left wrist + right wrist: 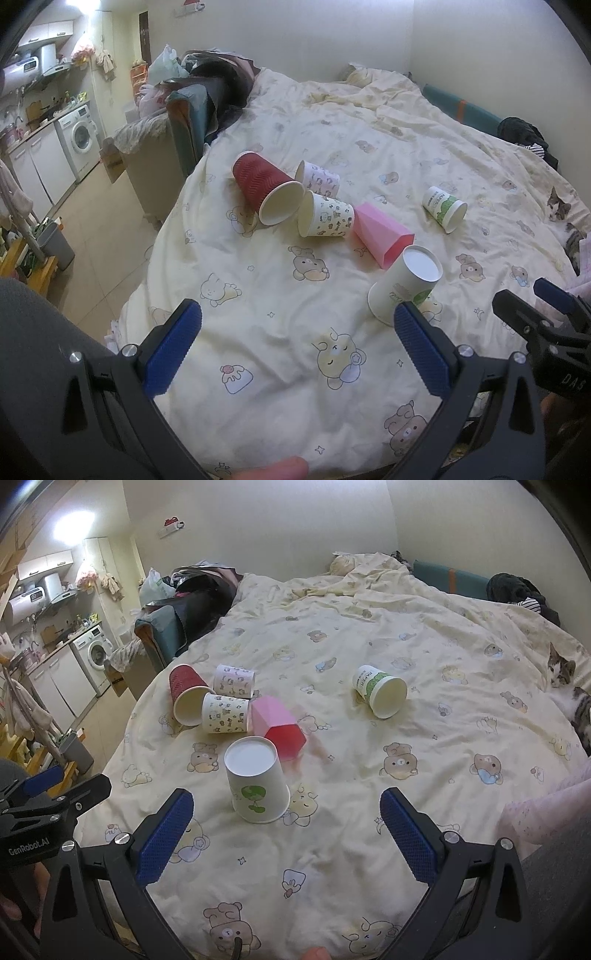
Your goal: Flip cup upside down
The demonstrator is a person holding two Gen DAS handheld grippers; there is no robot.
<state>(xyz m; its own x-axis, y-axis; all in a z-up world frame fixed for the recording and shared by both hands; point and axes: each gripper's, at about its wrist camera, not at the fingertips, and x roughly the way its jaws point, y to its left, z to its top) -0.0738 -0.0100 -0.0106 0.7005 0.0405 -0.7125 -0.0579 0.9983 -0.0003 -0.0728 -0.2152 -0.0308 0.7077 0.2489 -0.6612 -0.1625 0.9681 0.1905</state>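
Above the bedspread, both grippers wide open, empty: left gripper, right gripper.

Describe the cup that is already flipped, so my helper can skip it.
On the bear-print duvet, find the cluster of tipped cups. Nearest the camera, just in front of the pink cup, stands a white paper cup with a green tree print. Only it stands mouth-down, flat base up; the rest lie sideways.

The cat at the bed's right side is cut off by the left wrist picture's edge; only its head and part of its body show. In the right wrist view the left gripper shows only partly at the left edge. The print on the upside-down cup is too small to read. The patterned cup is partly hidden behind its neighbour.
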